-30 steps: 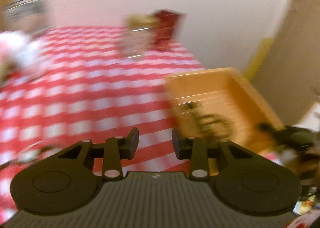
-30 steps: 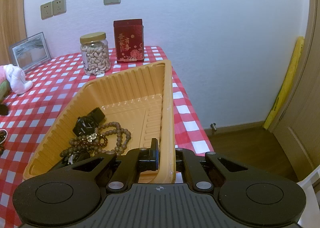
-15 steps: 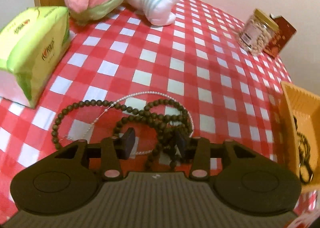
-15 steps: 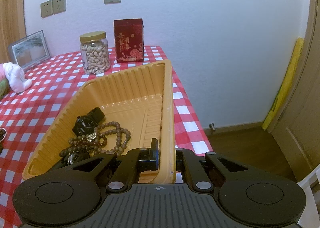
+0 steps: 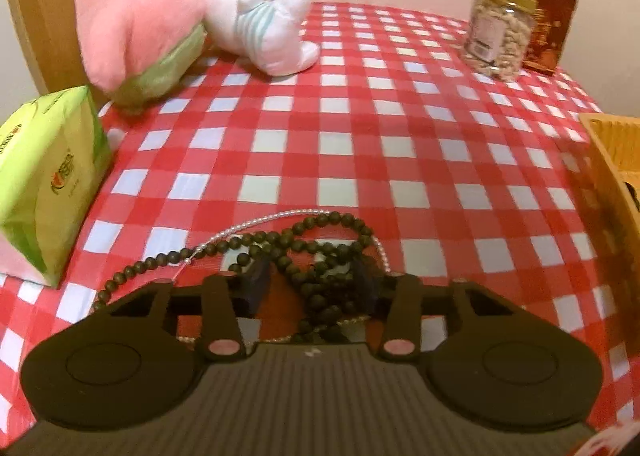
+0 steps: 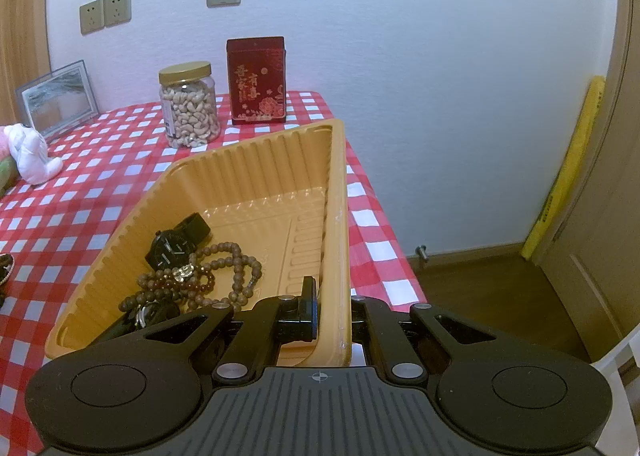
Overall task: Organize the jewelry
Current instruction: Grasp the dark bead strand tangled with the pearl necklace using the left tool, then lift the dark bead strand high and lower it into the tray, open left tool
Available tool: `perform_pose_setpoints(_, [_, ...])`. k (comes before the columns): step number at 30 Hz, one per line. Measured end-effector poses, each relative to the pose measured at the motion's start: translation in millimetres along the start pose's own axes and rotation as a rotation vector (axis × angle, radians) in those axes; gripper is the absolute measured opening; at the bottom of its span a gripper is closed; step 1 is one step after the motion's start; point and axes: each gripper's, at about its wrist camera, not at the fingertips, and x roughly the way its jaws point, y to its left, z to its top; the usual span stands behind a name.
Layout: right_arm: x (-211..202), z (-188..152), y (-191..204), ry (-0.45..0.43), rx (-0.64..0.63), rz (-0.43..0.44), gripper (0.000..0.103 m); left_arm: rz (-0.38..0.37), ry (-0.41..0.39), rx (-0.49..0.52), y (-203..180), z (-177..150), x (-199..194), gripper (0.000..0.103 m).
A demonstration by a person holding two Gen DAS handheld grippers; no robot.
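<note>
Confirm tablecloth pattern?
Red and white checks on the tablecloth; the left wrist view shows it best.

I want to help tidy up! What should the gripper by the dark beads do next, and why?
Probably finish closing on the dark bead necklace. The left gripper is closing with the beads bunched between its fingers, still on the checked tablecloth. The right gripper holds the orange tray ready.
</note>
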Motion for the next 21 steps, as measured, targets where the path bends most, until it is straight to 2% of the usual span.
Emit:
perform_pose_setpoints(1, [-0.1,0.3,0.4,0.000,-0.002,0.000,0.004,-0.011,0.000,0.007,-0.7,-0.9,-1.4,0.019])
perform_pose_setpoints(2, [-0.2,0.0,0.1,0.000,-0.002,0.000,0.004,-0.026,0.002,0.013,-1.2,-1.7,-2.7,0.013])
perform_pose_setpoints(3, [-0.2,0.1,0.1,0.000,0.000,0.000,0.004,-0.036,0.006,0.019,-1.9,-2.7,-4.2,0.012])
perform_pose_setpoints(10, [-0.3,0.0,0.2,0.000,0.000,0.000,0.004,-0.115,0.036,0.028,4.9,0.5,-17.0,0.011])
perform_pose_setpoints(15, [-0.5,-0.5,0.0,-0.001,0.001,0.001,0.004,-0.143,-0.030,0.057,12.3,20.6,-45.7,0.011])
perform_pose_setpoints(21, [-1.3,-1.0,-0.7,-0.005,0.007,0.004,0.004,-0.182,-0.161,0.080,25.4,61.4,-94.7,0.011])
